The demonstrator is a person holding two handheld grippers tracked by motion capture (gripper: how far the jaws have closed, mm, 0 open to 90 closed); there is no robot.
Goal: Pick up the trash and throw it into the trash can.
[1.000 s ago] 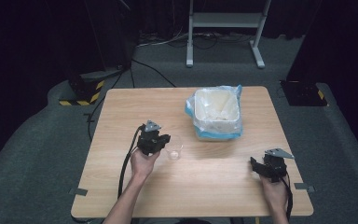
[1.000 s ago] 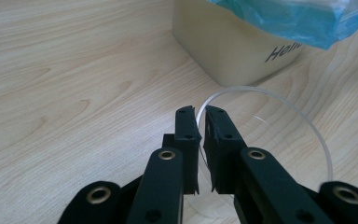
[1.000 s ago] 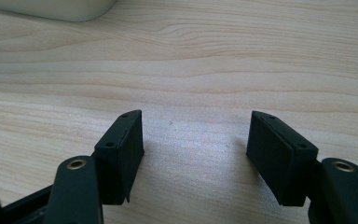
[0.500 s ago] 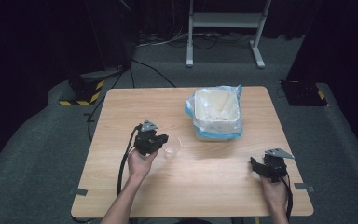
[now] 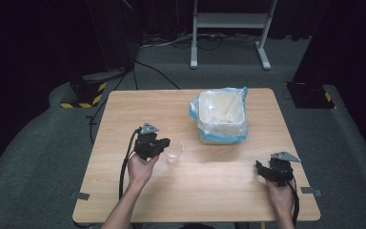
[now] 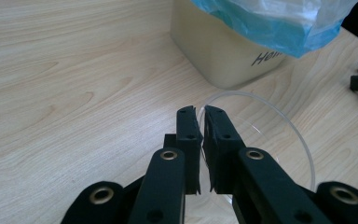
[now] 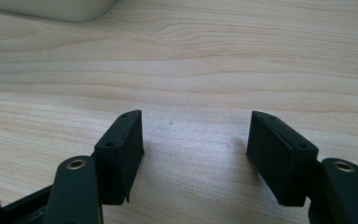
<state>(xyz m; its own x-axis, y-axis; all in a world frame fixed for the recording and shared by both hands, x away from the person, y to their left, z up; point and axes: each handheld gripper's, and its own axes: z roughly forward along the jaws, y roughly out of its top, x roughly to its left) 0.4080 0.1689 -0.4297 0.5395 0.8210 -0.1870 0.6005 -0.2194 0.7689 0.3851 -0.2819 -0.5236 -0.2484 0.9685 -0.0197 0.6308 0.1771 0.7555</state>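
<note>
Dark room, wooden table (image 5: pixel 124 191). Left tongs (image 6: pixel 203 122) pinch the rim of a clear cup (image 5: pixel 174 150) near the lined bin (image 5: pixel 221 117). Right tongs (image 7: pixel 193 154) are spread wide over bare wood.

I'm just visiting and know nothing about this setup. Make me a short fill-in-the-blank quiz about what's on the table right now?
1. The left gripper has its jaws pinched on the rim of a clear plastic ____.
2. The right gripper has its jaws ____, with nothing between them.
3. The beige bin is lined with a ____ plastic bag.
4. Everything sits on a ____ table.

Missing words: cup; open; blue; wooden
</note>
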